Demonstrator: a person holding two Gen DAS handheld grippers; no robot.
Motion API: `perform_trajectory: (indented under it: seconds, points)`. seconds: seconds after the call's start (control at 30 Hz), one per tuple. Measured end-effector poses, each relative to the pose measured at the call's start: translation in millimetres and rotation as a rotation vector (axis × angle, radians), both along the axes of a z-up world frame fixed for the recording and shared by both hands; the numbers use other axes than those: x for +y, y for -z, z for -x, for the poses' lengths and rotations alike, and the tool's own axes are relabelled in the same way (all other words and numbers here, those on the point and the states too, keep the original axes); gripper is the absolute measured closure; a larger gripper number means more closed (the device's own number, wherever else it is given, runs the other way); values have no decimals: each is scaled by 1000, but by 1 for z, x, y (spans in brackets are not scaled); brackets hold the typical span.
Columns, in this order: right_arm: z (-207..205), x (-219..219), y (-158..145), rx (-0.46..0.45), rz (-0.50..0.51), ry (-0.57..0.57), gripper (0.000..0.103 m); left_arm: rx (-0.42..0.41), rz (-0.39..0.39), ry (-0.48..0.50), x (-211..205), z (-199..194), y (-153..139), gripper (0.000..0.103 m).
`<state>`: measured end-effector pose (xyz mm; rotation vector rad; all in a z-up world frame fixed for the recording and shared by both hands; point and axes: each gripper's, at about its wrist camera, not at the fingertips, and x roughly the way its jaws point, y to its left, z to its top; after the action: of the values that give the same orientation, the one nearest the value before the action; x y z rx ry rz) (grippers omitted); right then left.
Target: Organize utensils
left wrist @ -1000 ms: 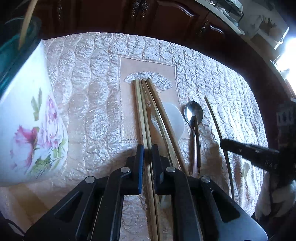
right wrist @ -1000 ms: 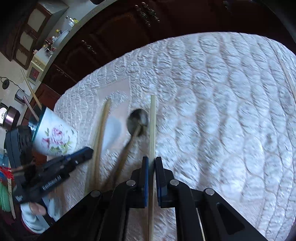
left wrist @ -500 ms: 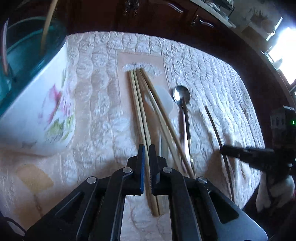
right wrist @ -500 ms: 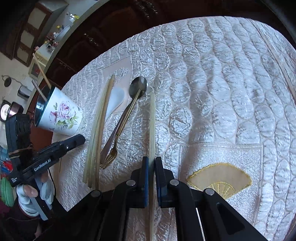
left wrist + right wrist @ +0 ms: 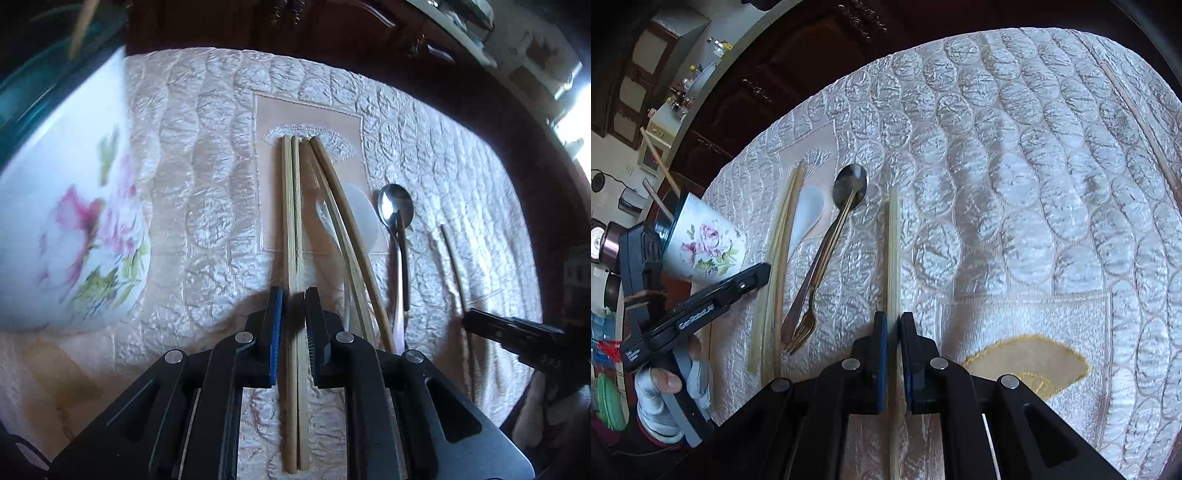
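My left gripper (image 5: 293, 295) stands slightly open over a pair of bamboo chopsticks (image 5: 291, 229) lying on the cloth, the sticks running between its jaws. Beside them lie two more chopsticks (image 5: 343, 221), a white spoon (image 5: 364, 218), a metal spoon (image 5: 396, 210) and a fork (image 5: 801, 328). My right gripper (image 5: 893, 321) is shut on a single bamboo chopstick (image 5: 893, 243) and holds it just over the cloth, right of the spoon. A floral cup (image 5: 70, 236) with sticks in it stands at the left, also in the right wrist view (image 5: 705, 247).
A quilted white cloth (image 5: 1015, 184) covers the round table. A gold fan patch (image 5: 1023, 358) lies near my right gripper. Another thin stick (image 5: 1137, 122) lies near the far right edge. Dark wooden cabinets (image 5: 783, 74) stand behind the table.
My left gripper has opened a little and let the chopstick pair rest on the cloth, moving closer in. My right gripper has carried its chopstick slightly nearer the spoon and fork.
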<state>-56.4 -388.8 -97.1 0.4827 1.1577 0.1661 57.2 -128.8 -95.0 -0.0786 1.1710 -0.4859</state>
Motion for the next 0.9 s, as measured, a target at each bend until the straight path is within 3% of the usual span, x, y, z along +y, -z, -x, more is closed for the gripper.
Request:
perform_trajectory:
  seconds: [0.37, 0.5, 0.63, 0.77, 0.9]
  points:
    - [2, 13, -6, -16, -13, -57, 97, 10, 39, 58, 24, 33, -8, 94]
    - [18, 21, -6, 19, -75, -100, 97, 50, 8, 117, 40, 65, -13, 94]
    - [28, 30, 1, 62, -73, -136, 97, 82, -13, 153, 48, 82, -10, 94]
    - [21, 30, 0, 41, -66, -90, 77, 16, -27, 122, 50, 71, -18, 92]
    - [6, 32, -4, 25, -30, -66, 77, 4, -59, 97, 37, 46, -9, 92]
